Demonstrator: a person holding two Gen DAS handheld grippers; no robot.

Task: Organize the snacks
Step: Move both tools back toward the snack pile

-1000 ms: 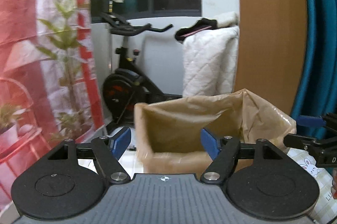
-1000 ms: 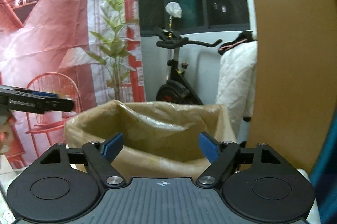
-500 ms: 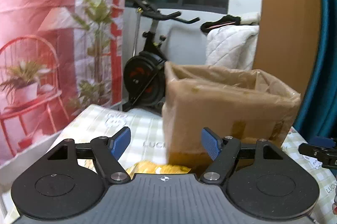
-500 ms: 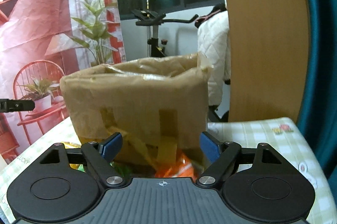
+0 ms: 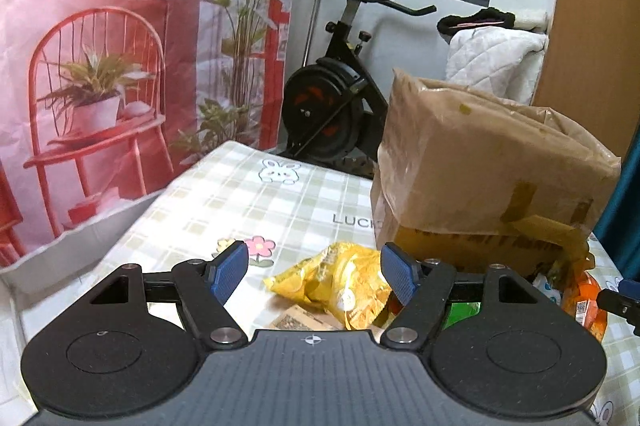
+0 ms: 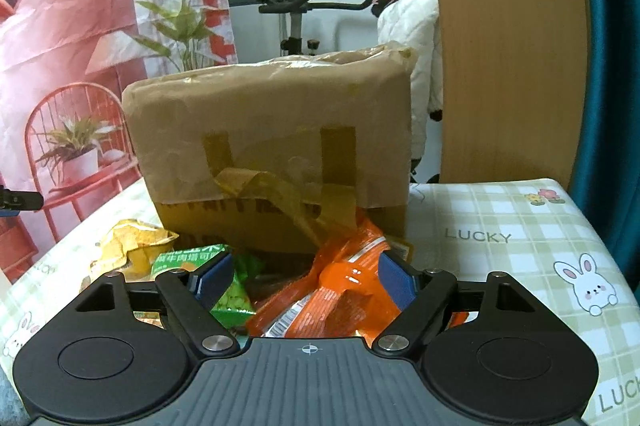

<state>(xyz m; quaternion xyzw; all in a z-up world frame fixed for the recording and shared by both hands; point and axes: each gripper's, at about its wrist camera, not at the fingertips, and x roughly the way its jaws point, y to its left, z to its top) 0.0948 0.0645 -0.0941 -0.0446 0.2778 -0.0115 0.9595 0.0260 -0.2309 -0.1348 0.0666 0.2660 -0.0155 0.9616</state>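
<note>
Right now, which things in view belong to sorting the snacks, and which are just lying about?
For the job:
- yellow snack bag
- green snack packet
- orange snack bag
- cardboard box
- left hand-held gripper, open
- right hand-held gripper, open

Just lying about:
- exercise bike
- white quilted jacket
- red printed backdrop
- checked tablecloth

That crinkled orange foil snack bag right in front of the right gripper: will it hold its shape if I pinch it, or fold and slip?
The crinkled orange foil snack bag looks creased and puffy, so it will probably buckle rather than stay stiff. Its glossy sheen suggests that it may slide between the fingers. It is likely light for its size, and it leans on the brown cardboard box, so pulling it may drag neighbouring packets.
</note>
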